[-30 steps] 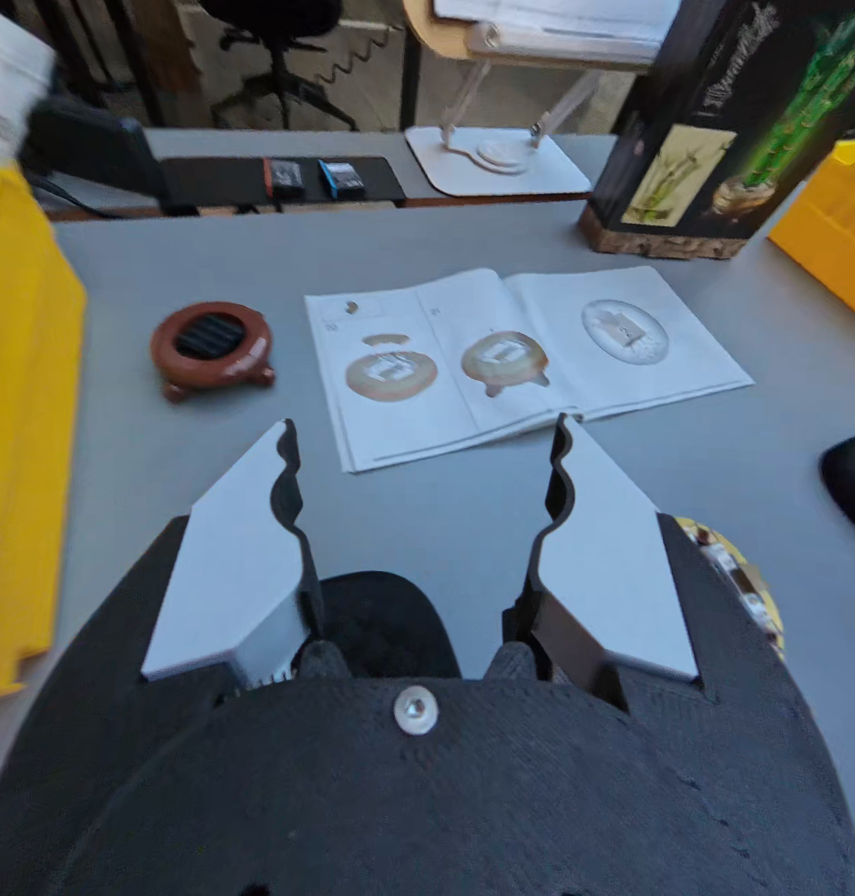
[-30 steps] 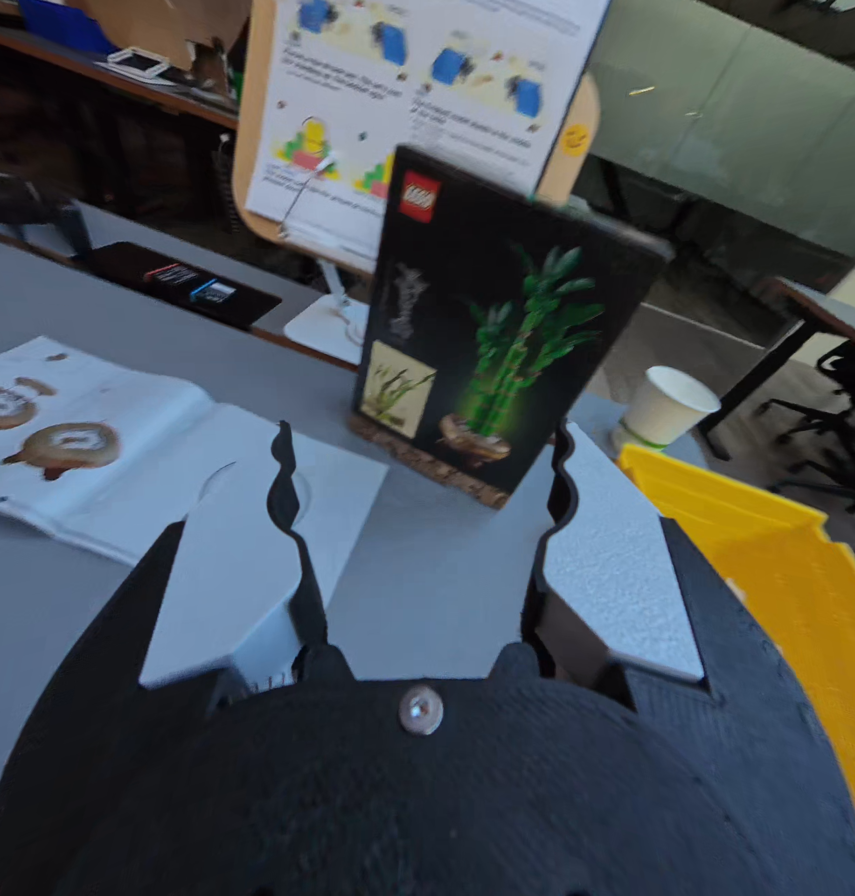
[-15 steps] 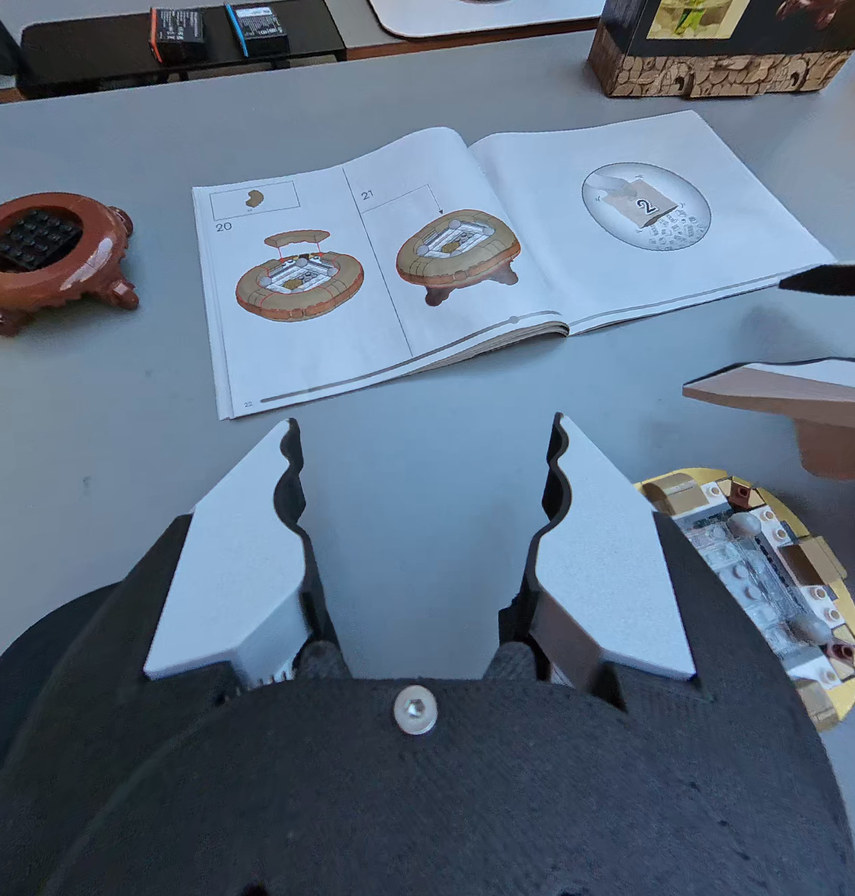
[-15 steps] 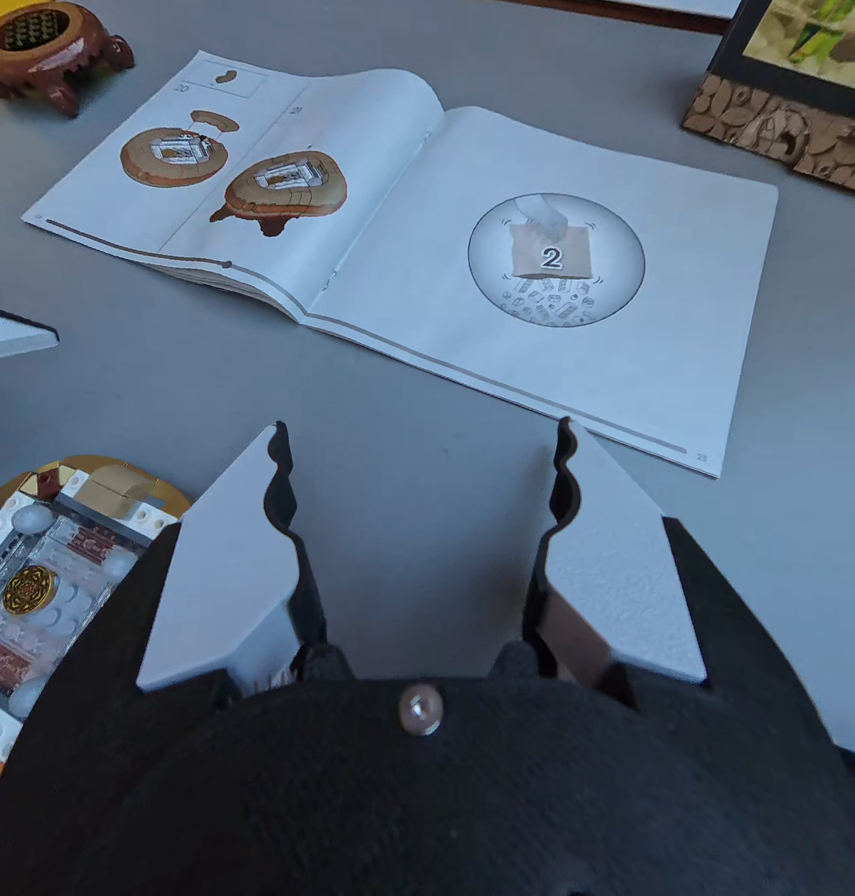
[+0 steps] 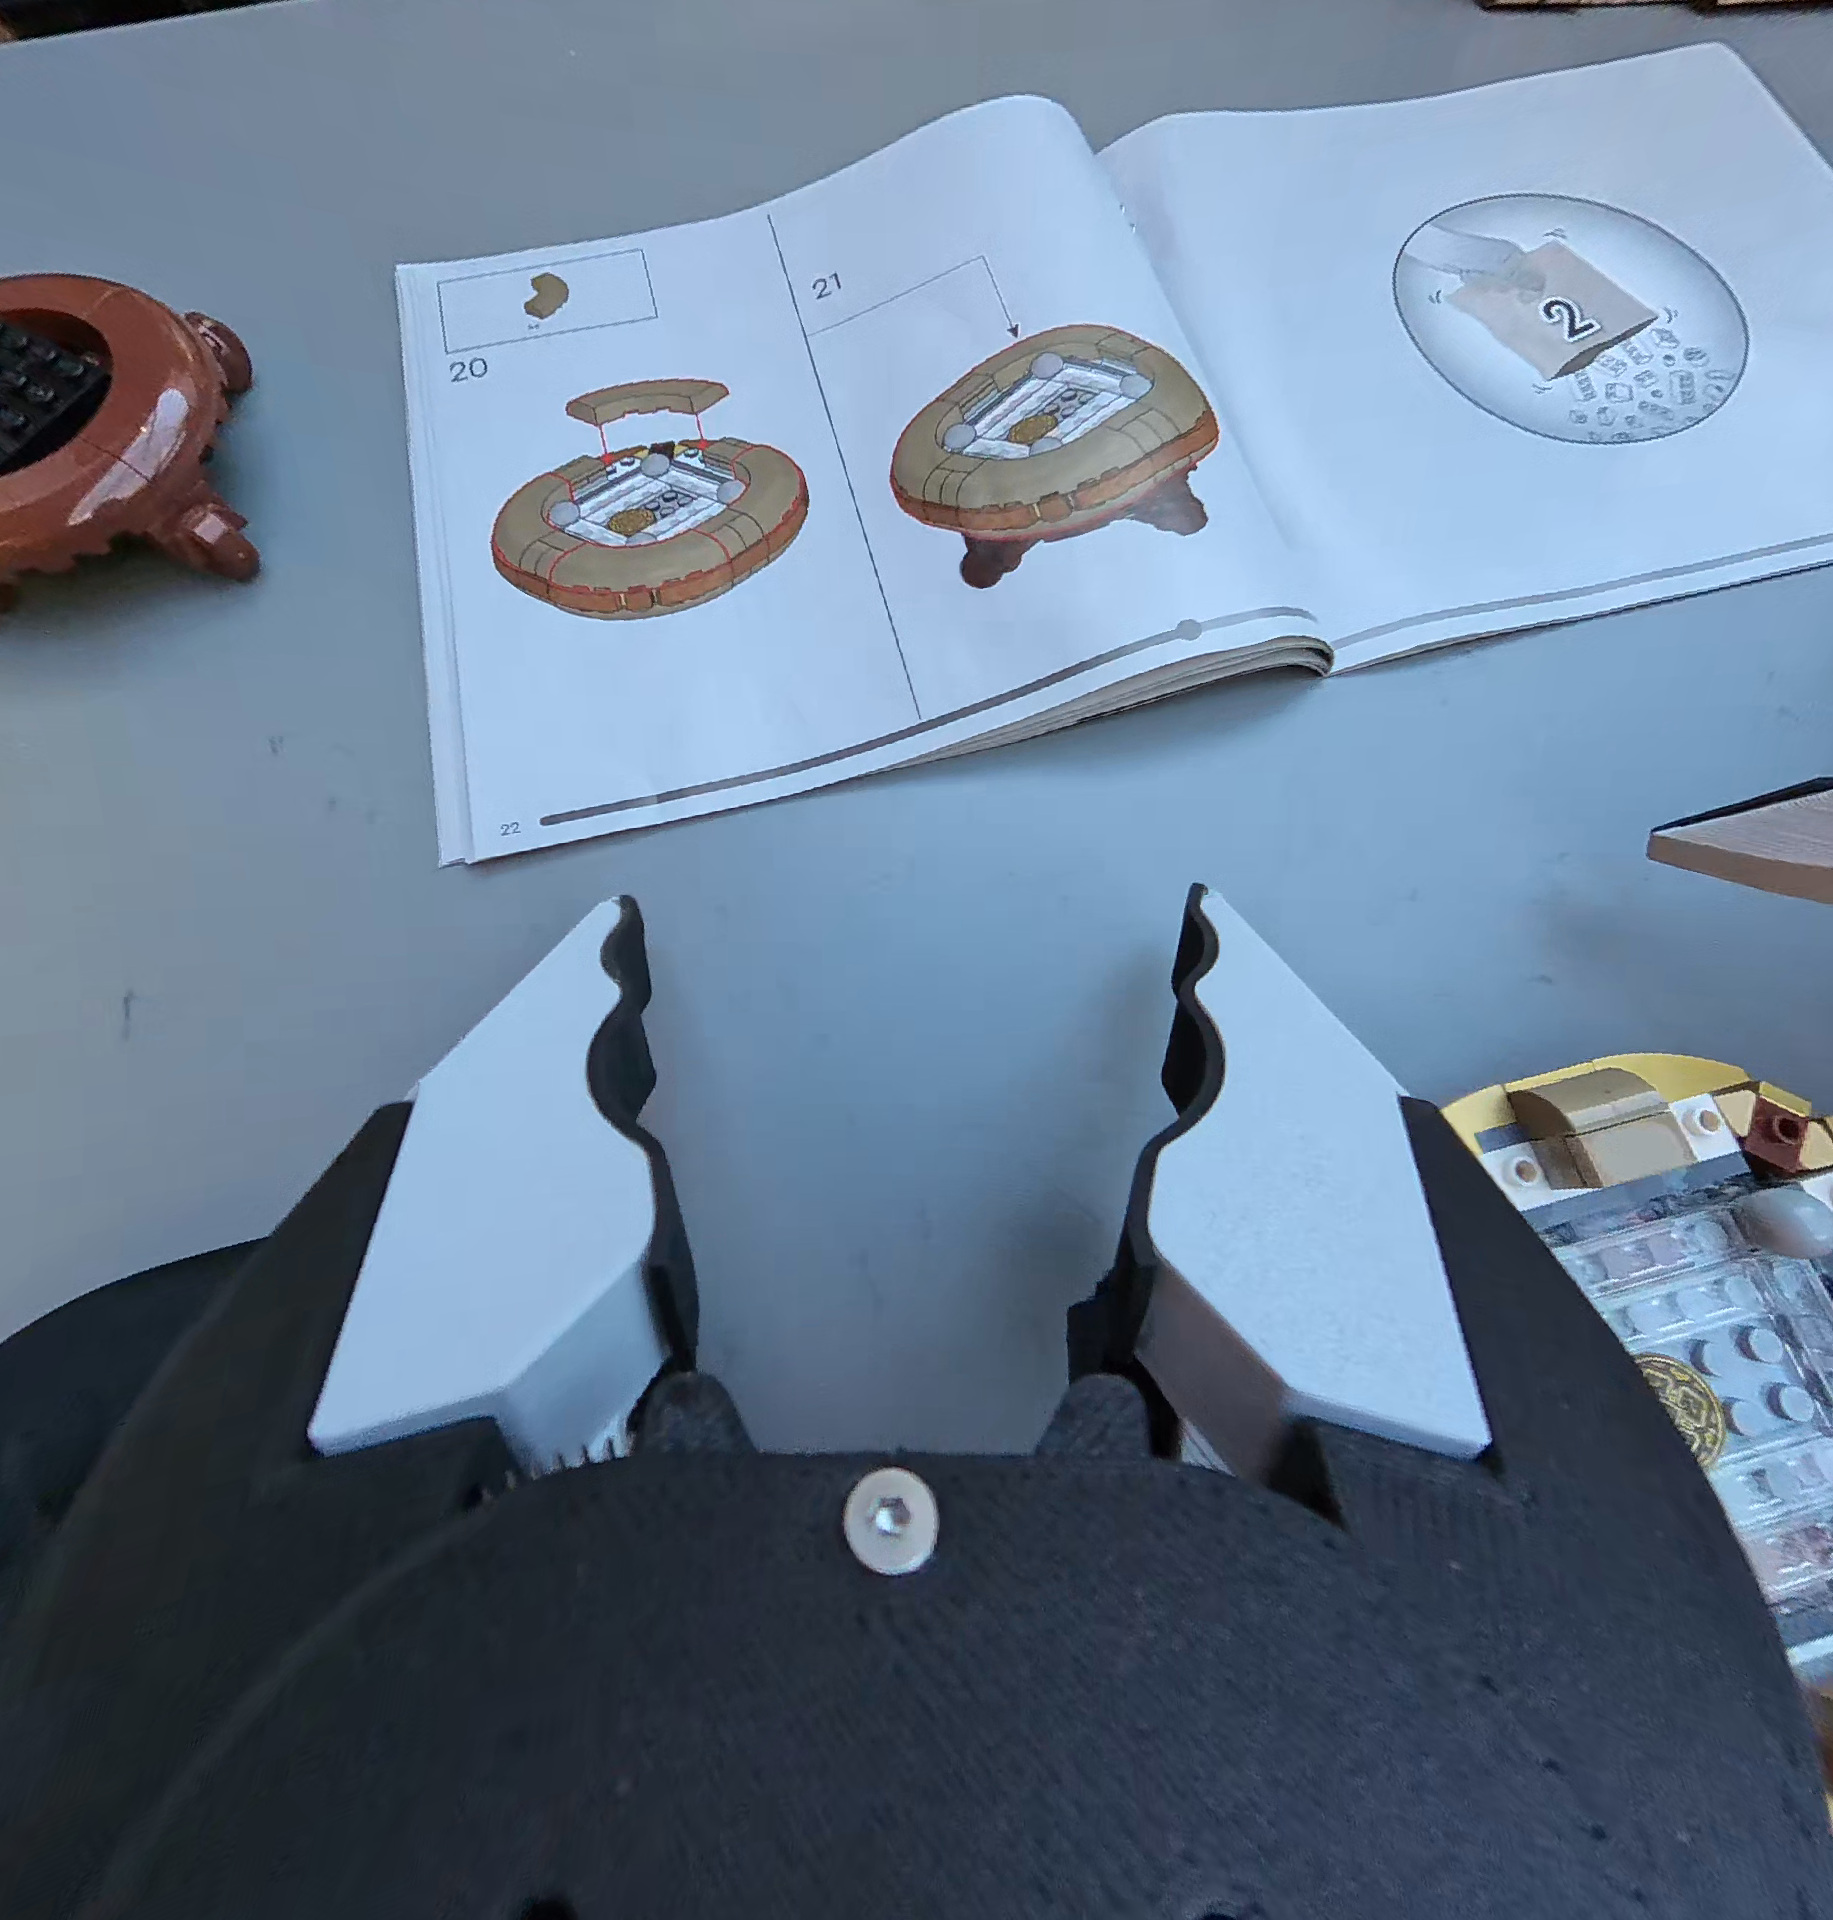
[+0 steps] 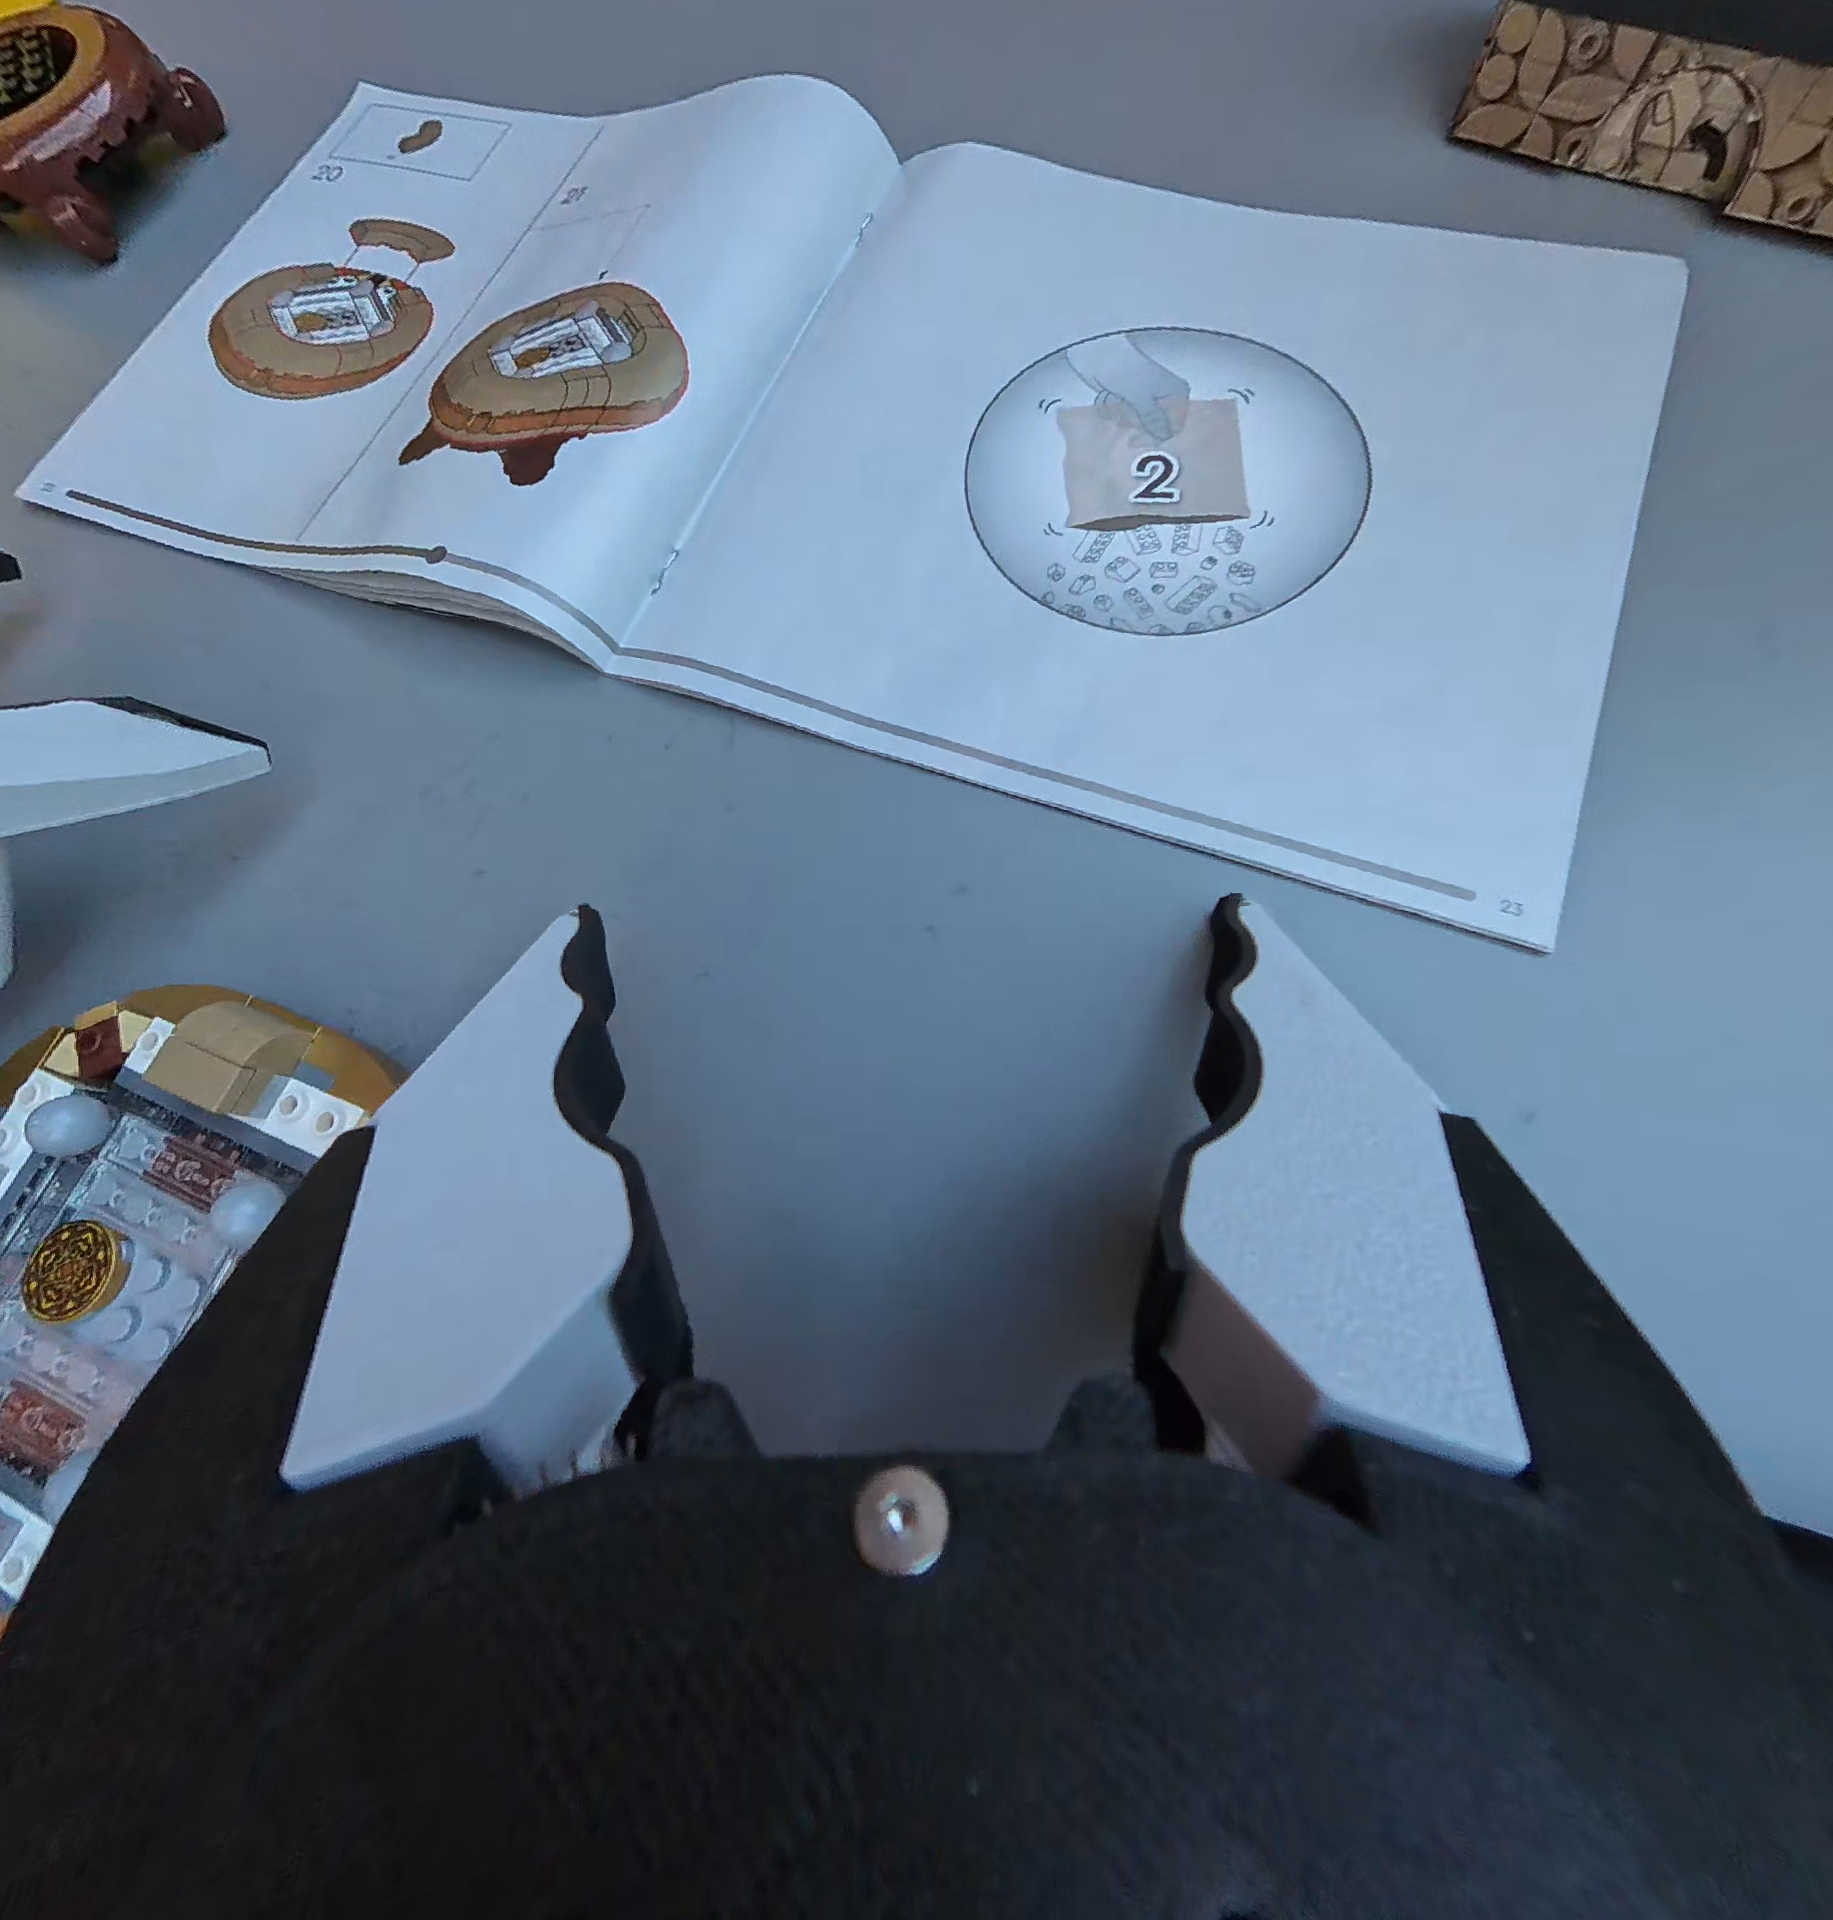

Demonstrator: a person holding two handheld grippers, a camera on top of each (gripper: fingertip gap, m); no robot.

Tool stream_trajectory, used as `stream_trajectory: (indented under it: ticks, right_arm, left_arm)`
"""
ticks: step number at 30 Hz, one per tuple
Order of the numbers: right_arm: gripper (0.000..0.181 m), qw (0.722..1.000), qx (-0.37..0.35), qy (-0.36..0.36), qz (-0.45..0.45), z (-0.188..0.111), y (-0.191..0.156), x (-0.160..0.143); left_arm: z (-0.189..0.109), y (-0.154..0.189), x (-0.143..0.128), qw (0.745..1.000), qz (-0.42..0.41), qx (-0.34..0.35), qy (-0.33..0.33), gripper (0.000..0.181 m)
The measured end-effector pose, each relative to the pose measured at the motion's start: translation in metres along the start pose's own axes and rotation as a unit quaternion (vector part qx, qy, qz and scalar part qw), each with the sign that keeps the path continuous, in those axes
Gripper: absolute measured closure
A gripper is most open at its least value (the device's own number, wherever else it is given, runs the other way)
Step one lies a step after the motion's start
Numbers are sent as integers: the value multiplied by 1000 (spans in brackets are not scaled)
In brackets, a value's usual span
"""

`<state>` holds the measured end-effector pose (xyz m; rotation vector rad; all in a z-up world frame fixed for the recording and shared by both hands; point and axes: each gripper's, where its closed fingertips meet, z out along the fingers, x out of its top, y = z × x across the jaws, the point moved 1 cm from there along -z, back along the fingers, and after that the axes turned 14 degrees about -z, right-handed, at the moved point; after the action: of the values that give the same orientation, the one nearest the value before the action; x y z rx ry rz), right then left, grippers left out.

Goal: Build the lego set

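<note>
Both tools have dipped from looking across the room to the surface (image 5: 164, 883): brown stand (image 5: 70, 436) far left, left gripper (image 5: 912, 914) gaping, empty. The oval lego build (image 6: 112, 1236) lies between it and the right gripper (image 6: 907, 925), also spread and bare, with the booklet (image 6: 891, 436) beyond, so pickup looks next.

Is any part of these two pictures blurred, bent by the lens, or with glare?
Left wrist view: glare on the brown round stand; the booklet is sharp, its edges curved by the wide lens. Right wrist view: the left gripper's finger at the edge looks soft; the gold-rimmed Lego base is slightly blurred.
</note>
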<state>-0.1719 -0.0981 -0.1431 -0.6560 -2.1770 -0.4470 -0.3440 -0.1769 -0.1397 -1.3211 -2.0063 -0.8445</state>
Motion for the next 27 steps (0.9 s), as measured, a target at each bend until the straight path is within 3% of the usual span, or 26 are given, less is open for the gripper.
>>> stream_trajectory:
  ticks: [9,21,27]
  right_arm:
    - [64,1000,-7,-6,-3,1,1,-1]
    - [30,997,-60,-52,-14,4,12,-11]
    - [30,995,-90,-50,-10,2,20,-11]
  left_arm:
    - [5,-1,-5,1000,7,13,-11,79]
    - [10,-3,-6,1000,-3,22,-22,73]
    - [12,3,-4,1000,-12,7,-22,53]
